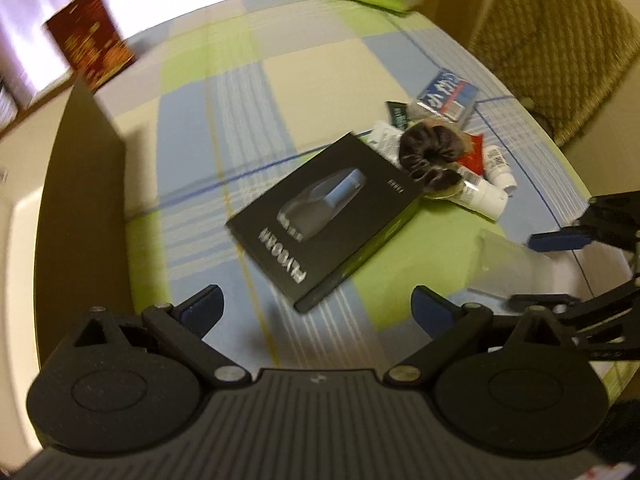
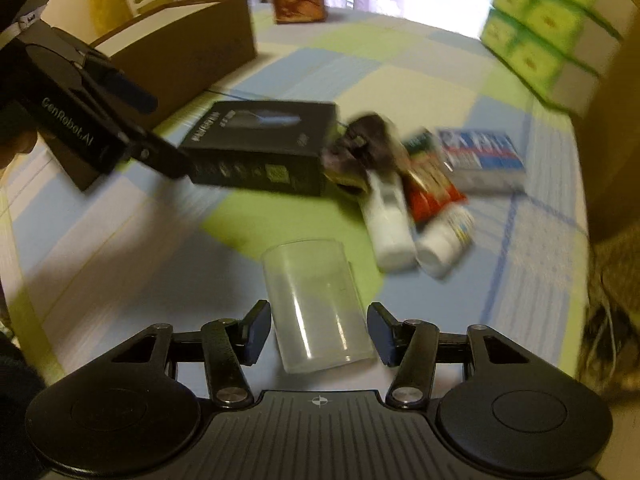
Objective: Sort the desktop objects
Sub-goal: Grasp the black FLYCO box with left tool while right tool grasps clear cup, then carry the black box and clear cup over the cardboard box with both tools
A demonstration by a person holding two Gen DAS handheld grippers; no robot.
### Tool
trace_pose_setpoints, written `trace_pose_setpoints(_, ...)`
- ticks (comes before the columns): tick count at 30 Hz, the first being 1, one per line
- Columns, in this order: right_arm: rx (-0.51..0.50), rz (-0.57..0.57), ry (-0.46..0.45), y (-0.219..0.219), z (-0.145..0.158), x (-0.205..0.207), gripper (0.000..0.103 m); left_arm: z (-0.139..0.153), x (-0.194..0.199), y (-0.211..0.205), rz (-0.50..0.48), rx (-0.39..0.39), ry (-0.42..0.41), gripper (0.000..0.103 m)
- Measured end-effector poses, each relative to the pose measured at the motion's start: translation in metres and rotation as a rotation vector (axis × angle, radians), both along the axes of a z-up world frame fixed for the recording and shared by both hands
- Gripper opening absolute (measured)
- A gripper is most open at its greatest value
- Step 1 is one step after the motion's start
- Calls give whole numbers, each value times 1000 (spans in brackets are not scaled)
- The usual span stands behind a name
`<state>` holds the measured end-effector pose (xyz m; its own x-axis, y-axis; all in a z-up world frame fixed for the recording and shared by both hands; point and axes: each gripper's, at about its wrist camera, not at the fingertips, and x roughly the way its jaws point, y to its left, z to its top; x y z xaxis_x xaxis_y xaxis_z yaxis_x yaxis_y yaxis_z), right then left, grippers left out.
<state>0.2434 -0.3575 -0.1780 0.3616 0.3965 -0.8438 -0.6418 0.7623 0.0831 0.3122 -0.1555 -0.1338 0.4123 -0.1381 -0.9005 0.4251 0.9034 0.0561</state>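
A clear plastic cup (image 2: 316, 304) lies on its side on the checked tablecloth (image 2: 120, 240). My right gripper (image 2: 319, 333) is open, one finger on each side of the cup and close to its walls. A black product box (image 1: 324, 216) lies flat just ahead of my left gripper (image 1: 318, 306), which is open with the box's near corner between its fingertips. Beyond the box is a pile: a dark scrunchie (image 1: 434, 152), white tubes (image 1: 484, 192), a red packet (image 2: 432, 196) and a blue-and-white box (image 1: 448, 96). In the left wrist view the cup (image 1: 512, 268) lies between the right gripper's fingers (image 1: 560, 240).
An open cardboard box (image 1: 80, 180) stands at the table's left. A dark red carton (image 1: 90, 40) and stacked green tissue packs (image 2: 540, 28) stand at the far edge. A wicker chair (image 1: 560, 40) is beyond the right edge. A person's hand (image 2: 16, 148) holds the left gripper.
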Motion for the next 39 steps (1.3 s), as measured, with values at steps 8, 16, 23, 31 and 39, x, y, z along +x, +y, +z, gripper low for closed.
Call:
trace_pose_setpoints(8,4,-215,41,-45,6,-4,50,-12,29,-24,-265,43,-15,98)
trace_pose_setpoints(16,11,-304,39,-61,10,-5,51,-41,70,-38,-332,52,14,99)
trace_pose_setpoints(23,10,-322,37,-61,9,-4,50,-44,65,-36,-283,30,3,94)
trace_pose_setpoints(31,-2,-310,30,-55,9,0,50,-39,28,-21,-33,38,74,92)
trace_pose_setpoints(39,-1,-273,39,-48,7,3,56,-33,-9,-4,72,-1,126,92)
